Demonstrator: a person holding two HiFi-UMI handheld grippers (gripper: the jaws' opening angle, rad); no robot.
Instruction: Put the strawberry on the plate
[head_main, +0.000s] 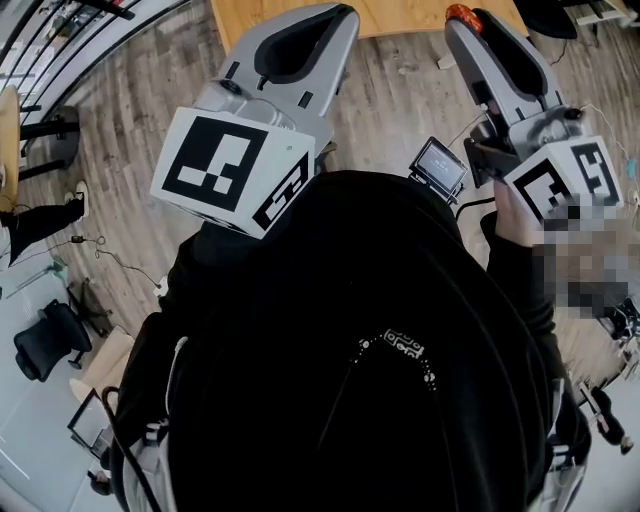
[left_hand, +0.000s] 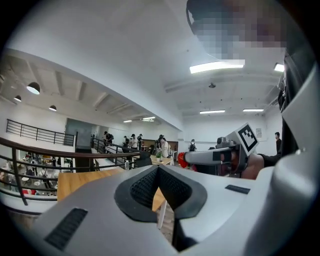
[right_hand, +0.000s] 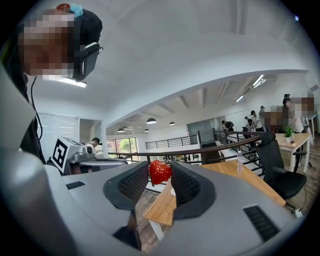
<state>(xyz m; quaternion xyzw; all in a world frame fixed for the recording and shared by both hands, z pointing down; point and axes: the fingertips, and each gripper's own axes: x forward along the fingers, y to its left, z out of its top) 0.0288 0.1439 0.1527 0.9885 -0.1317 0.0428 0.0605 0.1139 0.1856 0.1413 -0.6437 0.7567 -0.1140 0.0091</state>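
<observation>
Our right gripper (right_hand: 160, 165) is clenched on the strawberry (right_hand: 160, 172), the red fruit pinched between the tips of the two dark ribbed pads and held up in the air, touching nothing else. From the head view the strawberry (head_main: 459, 14) shows as a red-orange spot at that gripper's far end, just over the near edge of the wooden worktop (head_main: 400, 16). Our left gripper (left_hand: 158, 168) is empty, its pad tips pressed together with only a narrow wedge of space below them, through which we see a strip of the worktop (left_hand: 80, 183). It is level with the right gripper and apart from it, short of the same near edge. In the right gripper view the corner of the worktop (right_hand: 165, 209) lies below the jaws, and a black office chair (right_hand: 276, 162) stands at its right side. A dark railing (right_hand: 210, 150) runs behind, and wood plank floor (head_main: 130, 120) spreads under us.
</observation>
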